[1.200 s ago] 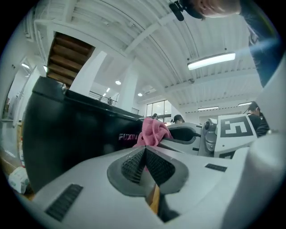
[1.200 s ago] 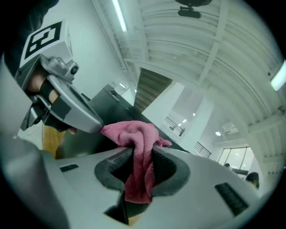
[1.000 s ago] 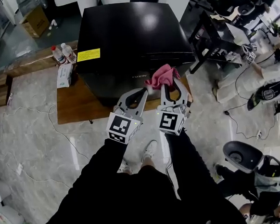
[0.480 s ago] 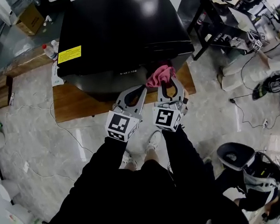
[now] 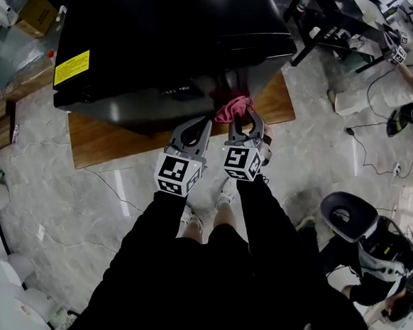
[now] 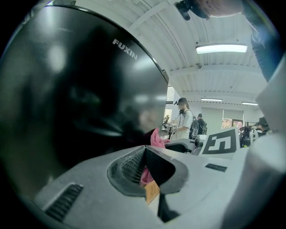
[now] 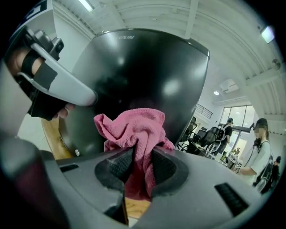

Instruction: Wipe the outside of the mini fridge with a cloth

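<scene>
Pink cloth [image 5: 232,109] held at the front of the black mini fridge [image 5: 168,35]

At the left, a yellow label [image 5: 71,67] sits on the fridge's glossy top, and the fridge stands on a low wooden platform [image 5: 105,137] on pale marble-look floor. The left gripper [image 5: 204,122] hovers just before the fridge's lower front, its jaws closed tip to tip with nothing between them. Just to its right, the right gripper [image 5: 244,115] is clenched on the cloth, which bunches up above its pads close against the dark front face, below the brand lettering. Whether the cloth actually touches the door cannot be told. The two grippers sit side by side, near each other
</scene>
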